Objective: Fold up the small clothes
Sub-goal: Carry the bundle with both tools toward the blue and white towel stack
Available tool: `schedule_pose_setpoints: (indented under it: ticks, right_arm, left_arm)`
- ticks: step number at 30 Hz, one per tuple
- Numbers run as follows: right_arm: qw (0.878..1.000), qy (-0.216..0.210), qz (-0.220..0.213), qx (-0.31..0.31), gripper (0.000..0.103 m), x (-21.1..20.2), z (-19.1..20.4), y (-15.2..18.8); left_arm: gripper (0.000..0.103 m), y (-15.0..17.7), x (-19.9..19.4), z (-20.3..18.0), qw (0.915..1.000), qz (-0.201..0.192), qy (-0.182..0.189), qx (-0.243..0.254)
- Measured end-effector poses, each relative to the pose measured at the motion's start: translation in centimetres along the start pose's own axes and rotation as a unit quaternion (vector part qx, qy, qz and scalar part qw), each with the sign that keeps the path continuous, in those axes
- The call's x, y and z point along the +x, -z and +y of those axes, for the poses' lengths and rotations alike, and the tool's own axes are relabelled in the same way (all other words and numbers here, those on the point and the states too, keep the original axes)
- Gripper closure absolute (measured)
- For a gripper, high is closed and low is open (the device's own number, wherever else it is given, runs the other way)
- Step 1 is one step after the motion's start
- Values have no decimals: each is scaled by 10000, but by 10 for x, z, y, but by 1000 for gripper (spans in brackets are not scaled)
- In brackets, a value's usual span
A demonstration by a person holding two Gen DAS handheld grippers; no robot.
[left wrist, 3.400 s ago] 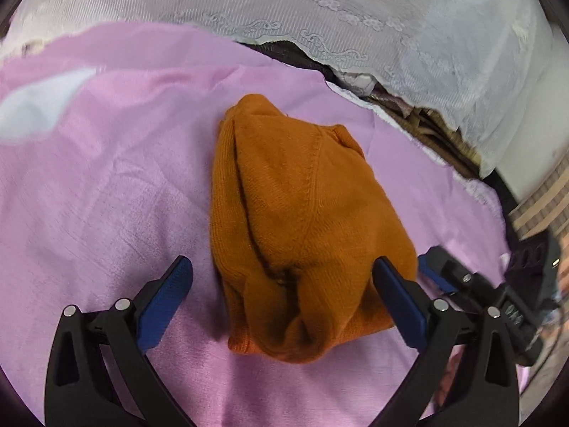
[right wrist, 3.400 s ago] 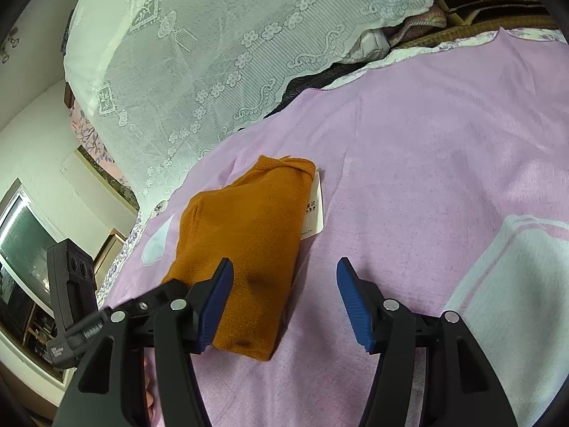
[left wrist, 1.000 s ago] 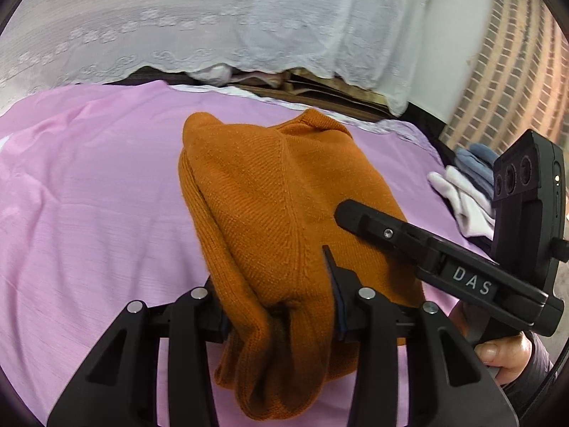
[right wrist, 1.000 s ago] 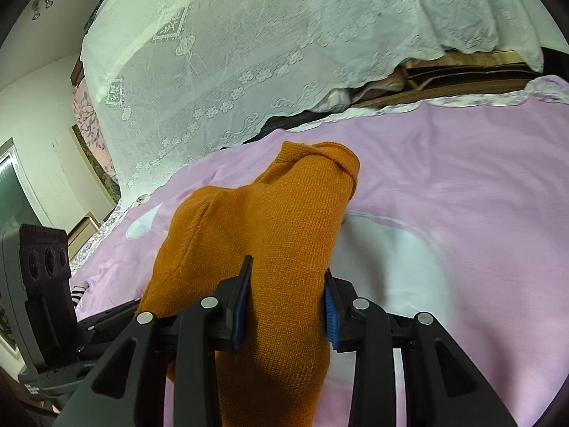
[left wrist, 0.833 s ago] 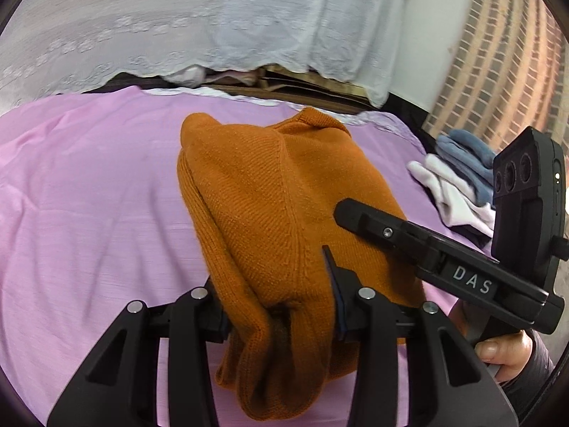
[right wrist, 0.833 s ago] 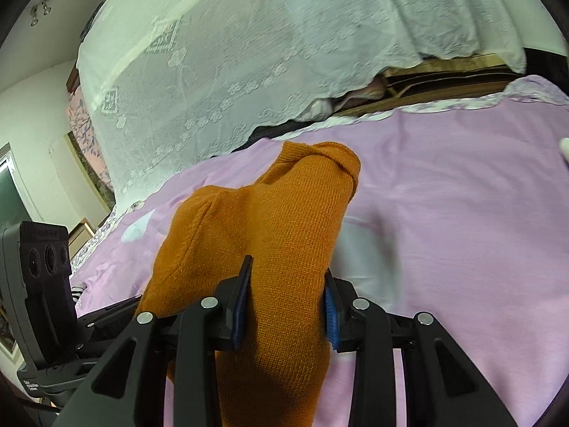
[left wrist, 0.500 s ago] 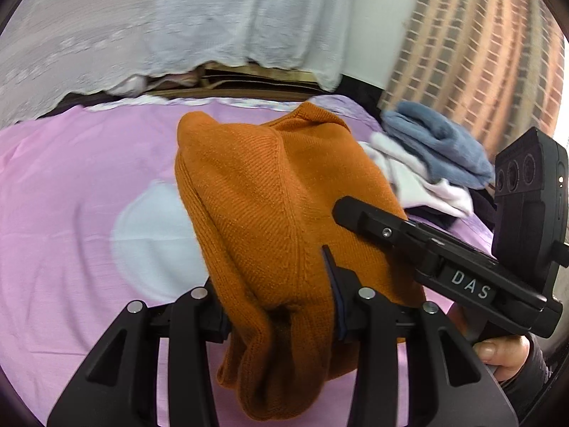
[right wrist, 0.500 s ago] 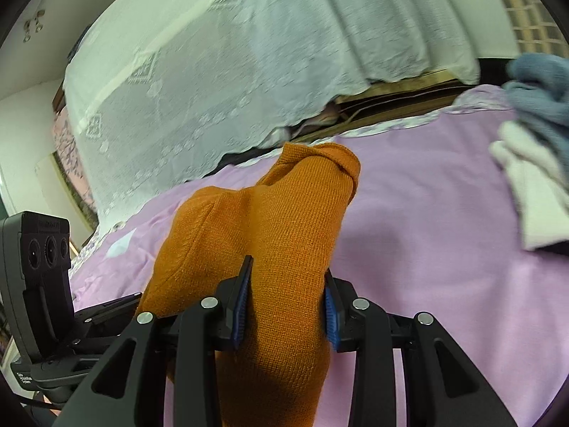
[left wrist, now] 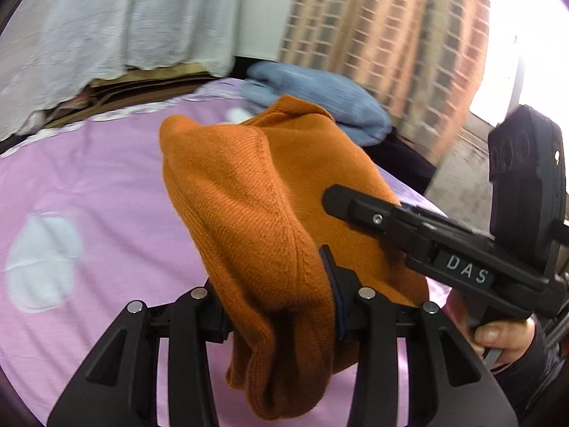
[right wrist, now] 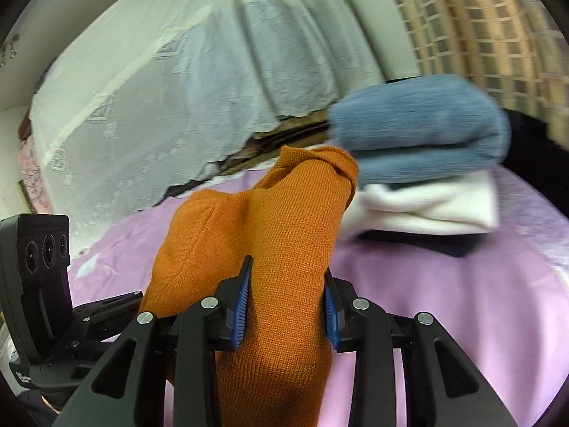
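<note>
A folded orange knit sweater [left wrist: 259, 206] is held up off the pink bedsheet [left wrist: 89, 185] by both grippers. My left gripper [left wrist: 277, 306] is shut on its near left end, and the cloth hangs down between the fingers. My right gripper [right wrist: 286, 302] is shut on the sweater's [right wrist: 284, 220] near right end. The right gripper also shows in the left wrist view [left wrist: 419, 235], reaching across the sweater's right side. The sweater's far end points toward a stack of folded clothes.
A stack of folded clothes lies on the bed ahead: a blue one [right wrist: 423, 135] on top, a white one [right wrist: 426, 203] under it and something dark beneath. The blue one also shows in the left wrist view [left wrist: 320, 92]. A lace curtain [right wrist: 199, 71] and a brick-patterned wall [left wrist: 384, 35] stand behind.
Both grippers closed on the orange sweater, lifted it off the sheet and have swung it to the right. The stack of folded clothes has come close in front.
</note>
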State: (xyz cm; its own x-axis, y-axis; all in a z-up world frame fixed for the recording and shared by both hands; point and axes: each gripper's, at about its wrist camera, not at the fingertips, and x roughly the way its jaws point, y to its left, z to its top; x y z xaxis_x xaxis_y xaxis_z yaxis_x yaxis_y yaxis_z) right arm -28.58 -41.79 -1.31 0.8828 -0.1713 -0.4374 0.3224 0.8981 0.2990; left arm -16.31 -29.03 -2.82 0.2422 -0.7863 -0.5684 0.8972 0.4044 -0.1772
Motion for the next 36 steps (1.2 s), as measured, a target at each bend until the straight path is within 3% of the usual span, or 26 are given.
schedule_pose_setpoints:
  ticks: [3,8,13,21,24,26,28,32,36]
  right_arm:
    - [9986,459,87,-262,68,-22,-20,0]
    - [9958,866,130,-260,68,-46,-52,5]
    - [9953,952,146,98,68,-53,-86,19]
    - [9914,853,469,872,66,-45,-126,50]
    - [9886,724,577,1183,63,-40,-140,56]
    - [9882,684,603,1234,60,-40,-143,59]
    - [9886,763,646,1123,56,-39,-140,59]
    - [9886,909,694,975,51,-43,-133,54]
    - [9901,1342,220,336,51,-69,-113,35]
  left_arm:
    - [64,0,18,-31,9993,132,329,93]
    - [64,-4,45,-70,9974,274,612,273]
    - [64,2,67,-92,9960,441,702,334]
    - [62,15,82,-90,9949,671,665,361]
    - [53,18,88,-85,9948,723,642,312]
    - [36,18,92,-80,9951,758,599,208]
    - [27,19,96,-68,9943,843,646,-44]
    - [26,19,89,-53,9918,888,827,-394]
    - [26,6,50,-49,9964,220,761,-306]
